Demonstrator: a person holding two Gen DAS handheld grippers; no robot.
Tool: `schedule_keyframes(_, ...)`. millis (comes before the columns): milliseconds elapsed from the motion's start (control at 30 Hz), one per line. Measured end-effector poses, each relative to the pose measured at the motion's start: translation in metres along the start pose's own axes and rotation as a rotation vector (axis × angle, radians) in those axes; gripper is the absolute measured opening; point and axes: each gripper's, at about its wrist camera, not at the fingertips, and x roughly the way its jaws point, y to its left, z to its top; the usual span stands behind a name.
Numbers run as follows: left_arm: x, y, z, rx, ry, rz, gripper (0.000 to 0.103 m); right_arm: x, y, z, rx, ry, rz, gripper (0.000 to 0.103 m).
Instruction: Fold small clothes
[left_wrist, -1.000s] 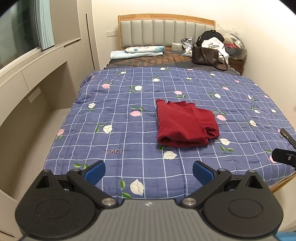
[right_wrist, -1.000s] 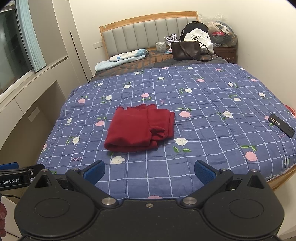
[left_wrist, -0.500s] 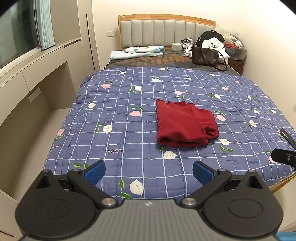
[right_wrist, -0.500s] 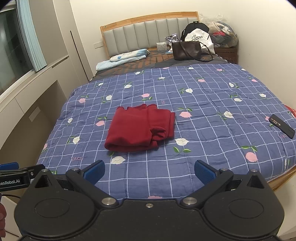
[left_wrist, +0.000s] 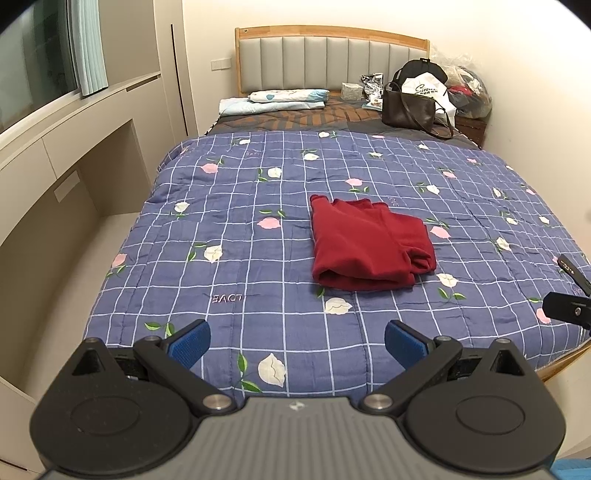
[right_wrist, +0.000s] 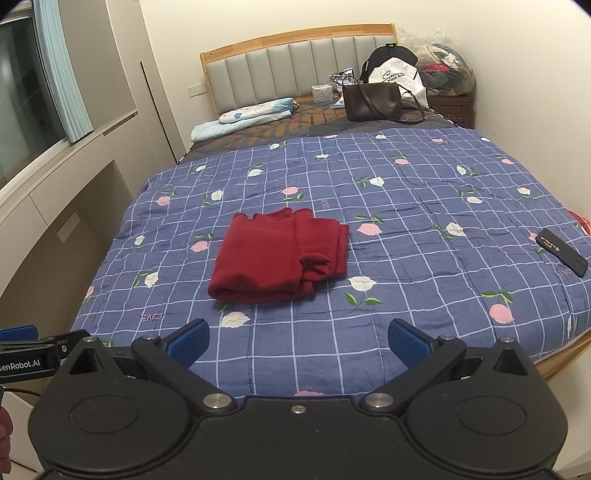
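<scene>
A dark red garment (left_wrist: 371, 245) lies folded into a compact rectangle on the blue flowered quilt (left_wrist: 258, 229), near the middle of the bed. It also shows in the right wrist view (right_wrist: 280, 256). My left gripper (left_wrist: 297, 341) is open and empty, held back over the foot of the bed, well short of the garment. My right gripper (right_wrist: 299, 341) is open and empty too, at the same distance. Part of the left gripper shows at the left edge of the right wrist view (right_wrist: 33, 356).
A black remote (right_wrist: 561, 251) lies on the quilt near the right edge. A brown handbag (right_wrist: 373, 101), bags and a folded light blue cloth (right_wrist: 243, 118) sit at the headboard end. A built-in desk ledge (left_wrist: 55, 155) runs along the left wall.
Both grippers have drifted very slightly; the garment has not moved and both stay open.
</scene>
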Motion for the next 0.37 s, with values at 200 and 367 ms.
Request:
schedule_keyframes(200, -0.0001, 0.0013, -0.0003, 0.002, -0.012, -0.006, 0.103, 0.0, -0.0001, -0.0001, 0.0, -0.001, -0.001, 0.102)
schedule_keyframes(367, 0.0012, 0.0023, -0.0007, 0.0, -0.006, -0.004, 0.103, -0.0003, -0.0004, 0.0007, -0.001, -0.002, -0.001, 0.102)
